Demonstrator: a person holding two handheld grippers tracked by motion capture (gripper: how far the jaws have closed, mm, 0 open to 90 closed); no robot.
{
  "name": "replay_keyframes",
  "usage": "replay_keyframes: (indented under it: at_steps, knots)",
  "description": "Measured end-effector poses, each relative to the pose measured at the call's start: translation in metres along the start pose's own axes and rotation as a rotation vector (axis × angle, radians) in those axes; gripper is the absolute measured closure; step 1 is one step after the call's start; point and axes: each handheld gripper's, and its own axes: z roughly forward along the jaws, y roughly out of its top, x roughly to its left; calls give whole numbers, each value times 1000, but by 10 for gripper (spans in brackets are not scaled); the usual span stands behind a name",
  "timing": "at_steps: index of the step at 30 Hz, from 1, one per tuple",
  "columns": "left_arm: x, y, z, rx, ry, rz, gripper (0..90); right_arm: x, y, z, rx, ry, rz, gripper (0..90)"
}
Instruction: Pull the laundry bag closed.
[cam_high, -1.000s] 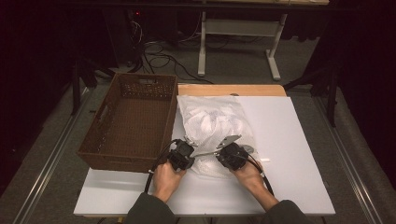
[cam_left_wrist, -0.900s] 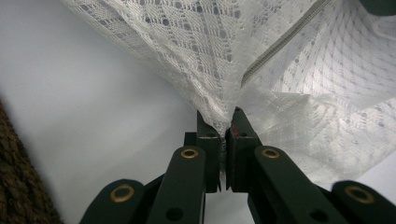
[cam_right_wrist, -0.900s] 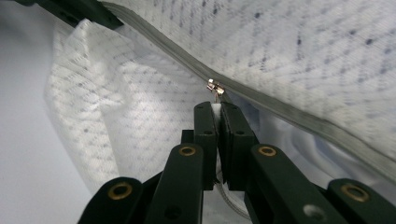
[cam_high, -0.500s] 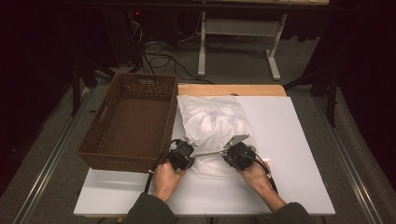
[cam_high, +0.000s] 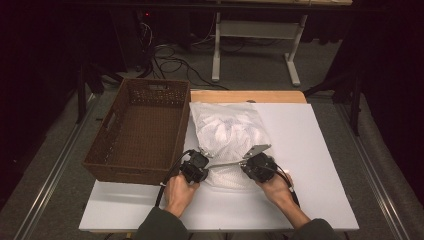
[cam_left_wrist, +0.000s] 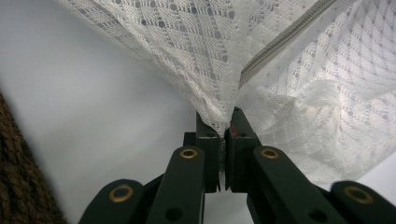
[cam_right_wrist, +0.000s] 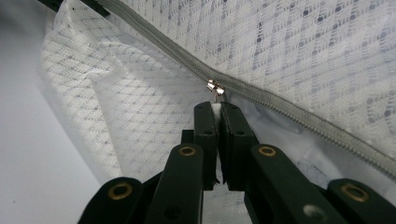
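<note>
Currently, left gripper jaws clamp the mesh bag corner; right gripper jaws clamp its zipper pull tab

One white mesh bag lies on the table, and one grey zipper runs along it, with one small metal zipper pull on that track. One brown woven basket stands beside the bag. There is one white table, and one strip of bare wooden board shows at its far edge. Two grippers are in use: one left gripper and one right gripper, each with two black jaws, four jaws in all. Two hands hold them, a left hand and a right hand. On the floor beyond stands one white metal frame on two legs.
</note>
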Motion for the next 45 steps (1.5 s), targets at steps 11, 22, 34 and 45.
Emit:
replay_keyframes:
  at_steps: [11,22,34,45]
  knots:
    - [3,0,1,-6,-18,-22,857,-7,-1,-1,0,7,10,873]
    - [3,-1,1,-9,-20,-25,858,-17,-16,-14,-16,-22,51,874]
    - [6,-1,1,-7,-42,-35,858,-31,-29,-26,-27,-44,98,874]
    - [7,-1,0,-7,-47,-36,858,-44,-44,-35,-43,-56,131,873]
